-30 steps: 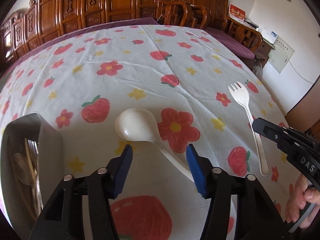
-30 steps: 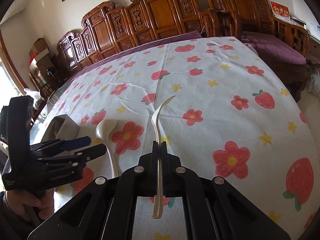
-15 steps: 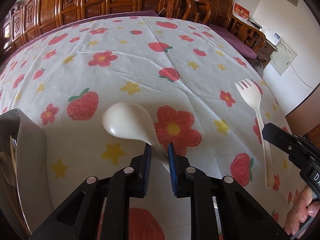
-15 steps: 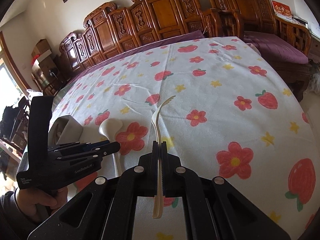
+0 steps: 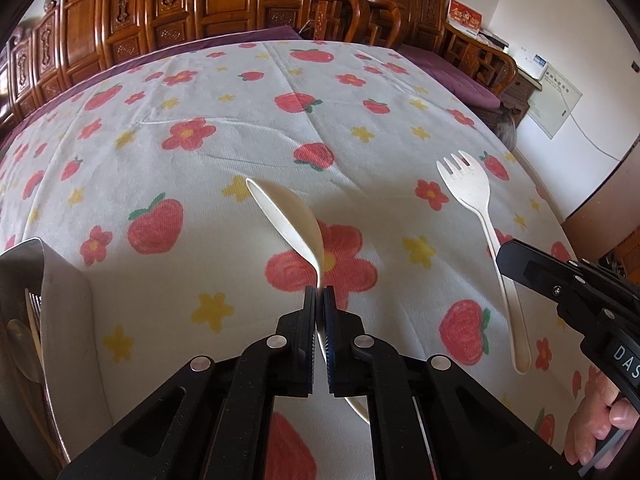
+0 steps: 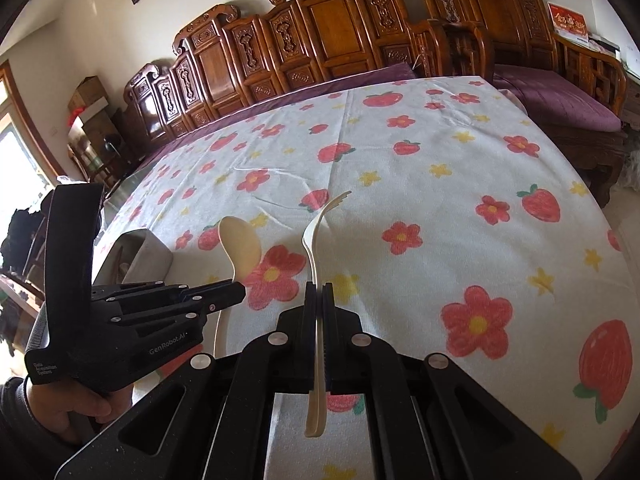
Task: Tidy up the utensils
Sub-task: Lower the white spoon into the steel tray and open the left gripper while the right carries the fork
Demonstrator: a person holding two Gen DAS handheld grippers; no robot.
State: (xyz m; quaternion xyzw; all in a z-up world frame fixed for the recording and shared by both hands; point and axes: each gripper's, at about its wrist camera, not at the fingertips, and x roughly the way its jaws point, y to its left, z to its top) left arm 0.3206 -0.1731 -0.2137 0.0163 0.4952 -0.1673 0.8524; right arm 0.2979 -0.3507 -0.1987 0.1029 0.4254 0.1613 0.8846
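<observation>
Cream plastic on both sides: the left gripper [image 5: 319, 295] is clamped tight on the spoon [image 5: 289, 218] at the neck of its handle, bowl tipped on edge above the tablecloth [image 5: 248, 128], handle tail poking out behind the jaws. The right gripper [image 6: 319, 290] is pinched shut on the fork [image 6: 317, 240] mid-handle, tines curling up ahead. From the left wrist view that fork [image 5: 486, 232] shows off to the right, its handle end under the right gripper [image 5: 560, 280]. At the left edge sits the grey utensil holder [image 5: 60, 300], utensils already inside. Strawberry-and-flower cloth runs wide and bare ahead to the carved wooden chairs [image 6: 320, 40] at the far edge.
</observation>
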